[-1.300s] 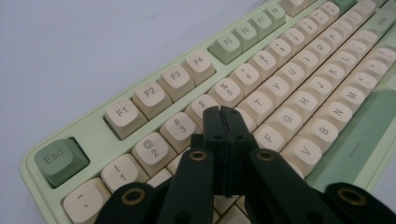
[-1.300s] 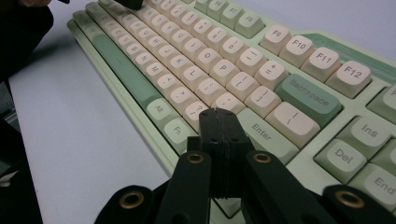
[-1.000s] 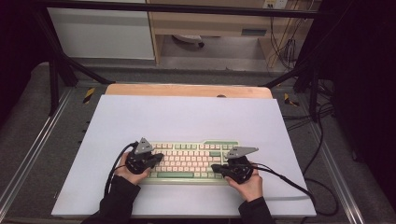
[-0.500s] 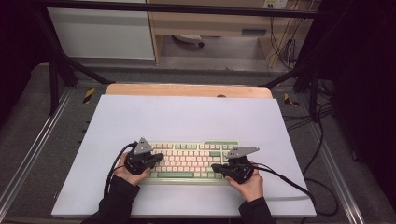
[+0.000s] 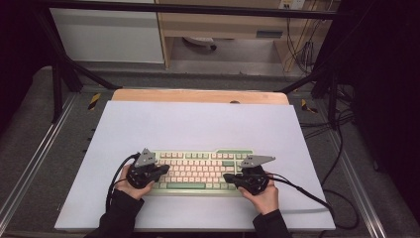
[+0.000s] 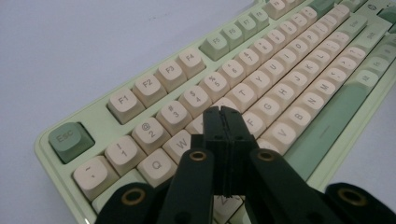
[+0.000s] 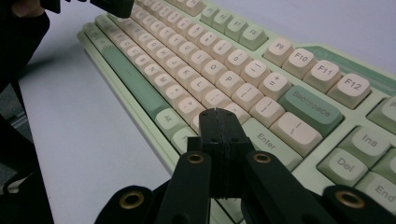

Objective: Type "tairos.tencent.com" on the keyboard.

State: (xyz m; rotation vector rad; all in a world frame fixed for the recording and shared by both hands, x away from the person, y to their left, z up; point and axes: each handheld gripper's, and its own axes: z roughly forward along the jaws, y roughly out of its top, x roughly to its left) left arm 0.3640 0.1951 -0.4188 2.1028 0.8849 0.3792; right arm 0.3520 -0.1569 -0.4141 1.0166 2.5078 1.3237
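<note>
A pale green keyboard (image 5: 198,171) with cream keys lies on the white table sheet near the front. My left gripper (image 5: 163,170) hovers over its left end, jaws pressed together with nothing between them; in the left gripper view its tip (image 6: 222,112) sits over the keys near the E and R of the keyboard (image 6: 280,74). My right gripper (image 5: 229,177) hangs over the right end, shut and empty; its tip (image 7: 216,113) points at the keys left of Enter on the keyboard (image 7: 224,65). The left gripper (image 7: 109,5) also shows far off at that view's top.
The white sheet (image 5: 198,124) covers a wooden table whose far edge (image 5: 198,95) is exposed. Black cables (image 5: 317,198) trail from the right gripper across the sheet's right front. Metal frame rails run along both sides of the table.
</note>
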